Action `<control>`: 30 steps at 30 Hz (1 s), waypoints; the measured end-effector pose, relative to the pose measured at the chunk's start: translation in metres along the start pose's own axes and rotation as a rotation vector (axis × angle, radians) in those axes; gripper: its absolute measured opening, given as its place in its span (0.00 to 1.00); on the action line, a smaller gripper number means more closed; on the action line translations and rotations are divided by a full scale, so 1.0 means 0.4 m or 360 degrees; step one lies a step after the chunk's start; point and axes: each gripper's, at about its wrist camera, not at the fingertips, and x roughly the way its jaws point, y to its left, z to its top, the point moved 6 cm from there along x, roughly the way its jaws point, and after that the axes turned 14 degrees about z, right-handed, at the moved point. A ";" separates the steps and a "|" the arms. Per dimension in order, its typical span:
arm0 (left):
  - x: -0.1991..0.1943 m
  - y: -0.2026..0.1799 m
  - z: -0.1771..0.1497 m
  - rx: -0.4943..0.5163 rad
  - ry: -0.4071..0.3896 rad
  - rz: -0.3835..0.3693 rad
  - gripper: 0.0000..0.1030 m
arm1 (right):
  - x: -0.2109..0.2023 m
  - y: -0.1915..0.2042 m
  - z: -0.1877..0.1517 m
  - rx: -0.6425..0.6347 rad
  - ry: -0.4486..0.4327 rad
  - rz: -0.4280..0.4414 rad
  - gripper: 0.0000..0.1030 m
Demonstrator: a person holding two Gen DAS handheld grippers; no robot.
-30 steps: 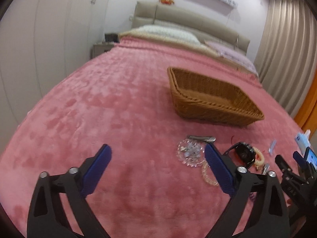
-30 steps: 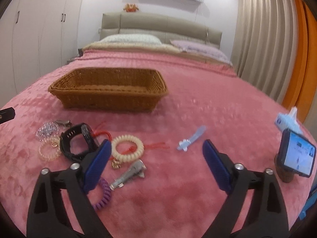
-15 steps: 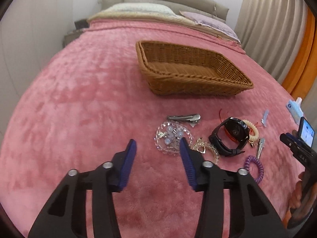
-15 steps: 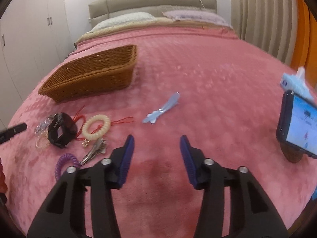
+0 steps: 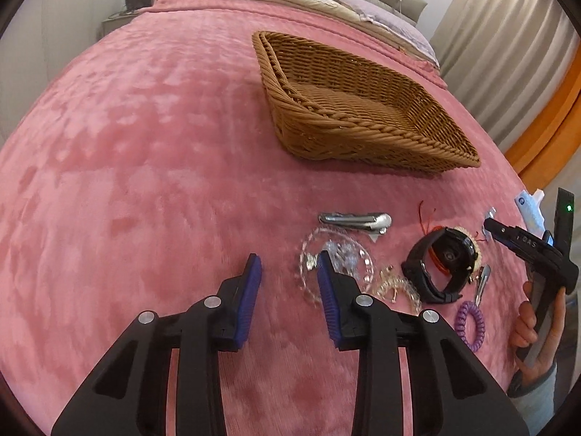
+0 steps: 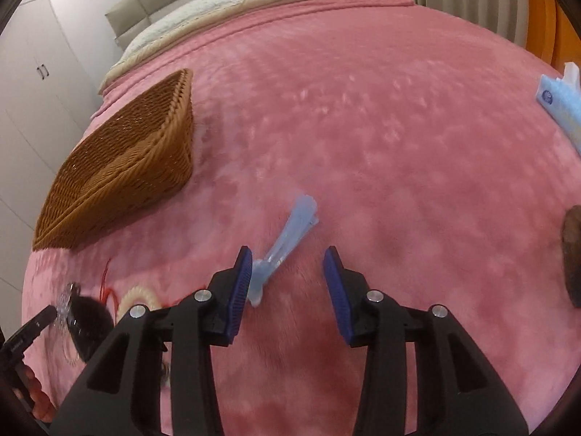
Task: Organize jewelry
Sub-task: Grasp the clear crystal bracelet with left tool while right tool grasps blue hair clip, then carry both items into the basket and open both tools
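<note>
Pink plush bedding (image 5: 138,167) covers the whole working surface, and every loose piece lies on it at the near edge of the bed.

Nearest of all, the right gripper (image 6: 287,258) hangs over the blanket with its jaws part-way apart and nothing pressed between them. A pale blue hair clip (image 6: 287,241) lies just ahead, its near end touching or just beside the left pad, its long axis running away and to the right. It does not lie across the gap, so I judge that gripper must shift left or roll before it can close on the clip.

Over on the left, the left gripper (image 5: 289,265) has its jaws closing on nothing but blanket. A clear beaded bracelet (image 5: 336,265) sits just to the right of its right pad, partly hidden behind it. Near that are a thin gold bracelet (image 5: 397,289), a black watch (image 5: 441,263), a purple coil hair tie (image 5: 471,325) and, slightly farther, a silver hair clip (image 5: 357,221) lying crosswise.

Farther back stands the wicker basket (image 5: 366,127), with nothing visible in it and well apart from the pile. By my reading, each gripper is nearest its own piece.
</note>
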 end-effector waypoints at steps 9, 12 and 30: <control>0.022 -0.027 0.008 0.0197 -0.0010 0.0152 0.25 | 0.051 0.053 0.031 -0.0195 0.0001 -0.0135 0.20; 0.019 -0.041 0.002 0.0262 -0.0043 0.0203 0.21 | 0.056 0.088 0.018 -0.0310 0.0018 -0.0114 0.09; -0.158 -0.094 0.038 0.0234 -0.0335 -0.0147 0.05 | -0.065 0.266 -0.053 -0.0684 -0.0095 0.0242 0.09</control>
